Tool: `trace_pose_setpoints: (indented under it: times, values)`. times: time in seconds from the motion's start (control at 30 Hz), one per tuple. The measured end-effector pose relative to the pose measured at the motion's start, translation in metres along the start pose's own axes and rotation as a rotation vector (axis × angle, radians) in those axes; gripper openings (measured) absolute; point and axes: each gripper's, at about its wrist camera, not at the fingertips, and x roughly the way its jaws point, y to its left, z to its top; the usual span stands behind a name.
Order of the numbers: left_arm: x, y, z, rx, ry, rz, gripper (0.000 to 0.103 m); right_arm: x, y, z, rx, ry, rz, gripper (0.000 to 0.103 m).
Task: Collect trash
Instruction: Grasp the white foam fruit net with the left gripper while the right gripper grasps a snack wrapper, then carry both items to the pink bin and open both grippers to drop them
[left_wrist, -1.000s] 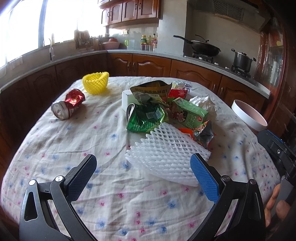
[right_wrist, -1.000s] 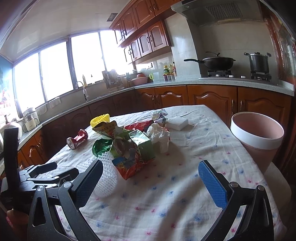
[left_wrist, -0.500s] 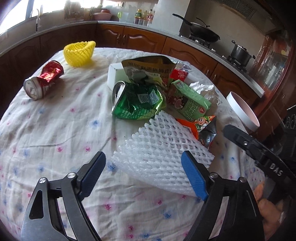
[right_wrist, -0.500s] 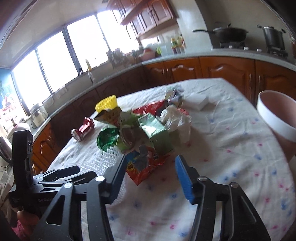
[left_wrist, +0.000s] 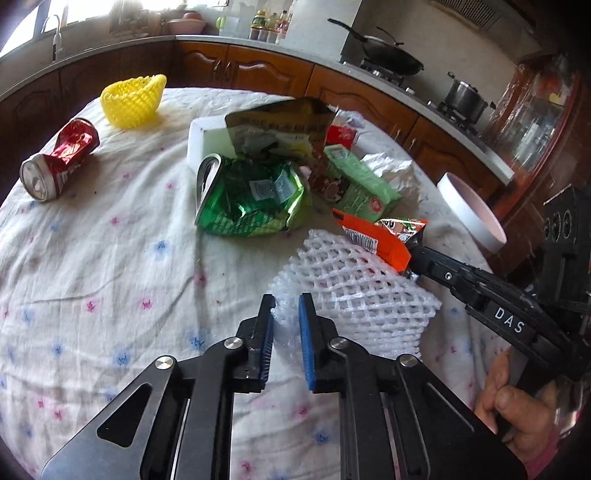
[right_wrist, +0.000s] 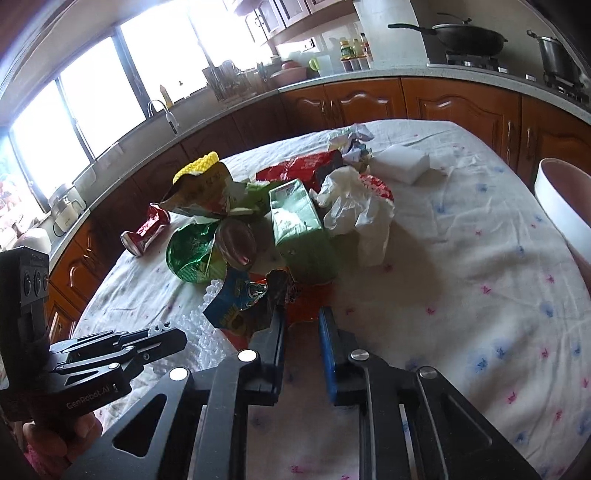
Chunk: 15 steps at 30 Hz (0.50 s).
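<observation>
Low in each frame, the left gripper (left_wrist: 286, 308) pinches the white foam fruit net (left_wrist: 354, 284) and the right gripper (right_wrist: 301, 321) the orange snack wrapper (right_wrist: 306, 301), ready for binning.

Your table (left_wrist: 92, 258) wears a white cloth with small pink and blue flowers. Lying on it: a crushed red can (left_wrist: 59, 158), a yellow foam net (left_wrist: 133, 98), a white box (left_wrist: 205, 144), a green bag (left_wrist: 251, 199), a green carton (left_wrist: 354, 181), crumpled paper (right_wrist: 354, 206), and a white foam net (left_wrist: 362, 288).
</observation>
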Motion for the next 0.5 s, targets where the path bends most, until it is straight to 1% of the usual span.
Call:
trace_pose_setpoints:
  times: [0.23, 0.37, 0.5]
  values:
    - [-0.023, -0.016, 0.014, 0.058, -0.082, -0.014, 0.010, -0.021, -0.010, 0.002, 0.026, -0.050, -0.012, 0.014]
    - [-0.026, -0.028, 0.024, 0.090, -0.106, -0.026, 0.010, -0.034, -0.021, 0.004, 0.053, -0.077, -0.025, 0.014]
    - [-0.022, -0.043, 0.034, 0.111, -0.111, -0.044, 0.010, -0.051, -0.035, 0.007, 0.076, -0.111, -0.045, 0.014]
